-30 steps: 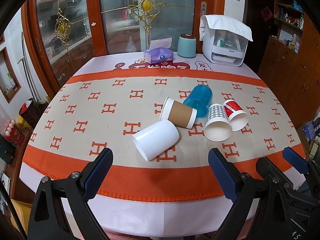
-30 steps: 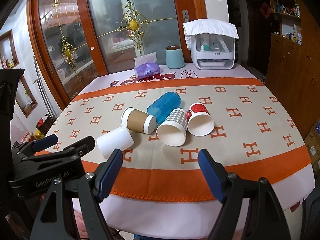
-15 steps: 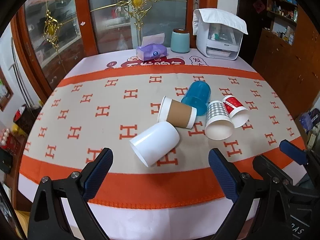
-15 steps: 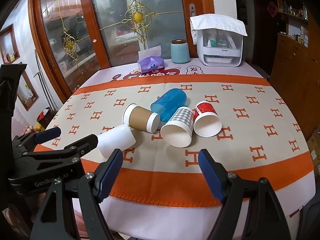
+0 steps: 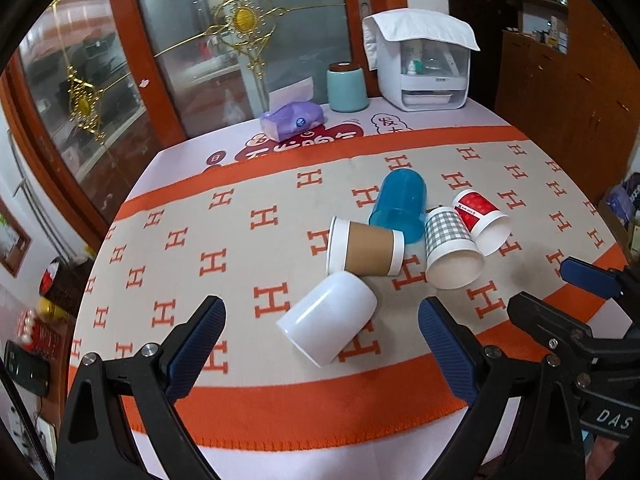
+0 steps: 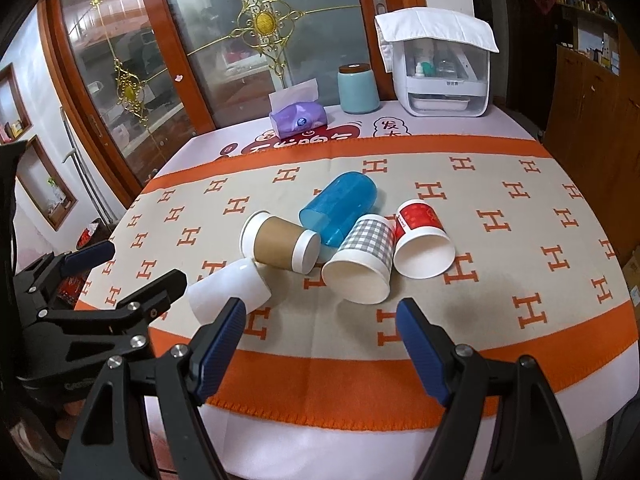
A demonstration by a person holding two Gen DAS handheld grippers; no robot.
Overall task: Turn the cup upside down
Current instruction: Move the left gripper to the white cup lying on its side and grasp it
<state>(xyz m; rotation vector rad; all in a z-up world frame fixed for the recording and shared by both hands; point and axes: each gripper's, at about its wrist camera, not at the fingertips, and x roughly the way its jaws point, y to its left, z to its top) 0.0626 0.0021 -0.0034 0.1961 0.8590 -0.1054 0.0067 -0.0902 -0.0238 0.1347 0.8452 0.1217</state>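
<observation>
Several cups lie on their sides on the table: a white cup (image 5: 328, 323) (image 6: 228, 290) nearest, a brown sleeved cup (image 5: 366, 247) (image 6: 280, 244), a blue plastic cup (image 5: 400, 205) (image 6: 340, 208), a grey checked cup (image 5: 450, 248) (image 6: 362, 264) and a red cup (image 5: 482, 216) (image 6: 422, 236). My left gripper (image 5: 320, 344) is open and empty, its fingers either side of the white cup, just short of it. My right gripper (image 6: 320, 344) is open and empty, in front of the checked cup. The left gripper also shows in the right wrist view (image 6: 132, 276).
An orange and beige cloth (image 5: 200, 240) covers the table. At the back stand a purple tissue pack (image 5: 292, 120), a teal canister (image 5: 347, 87) and a white box under a towel (image 5: 424, 68). Glass doors stand behind; a wooden cabinet (image 5: 560, 92) is at right.
Both grippers have moved forward toward the cups, which now look larger and closer. The cups have not moved. Both grippers stay open.
</observation>
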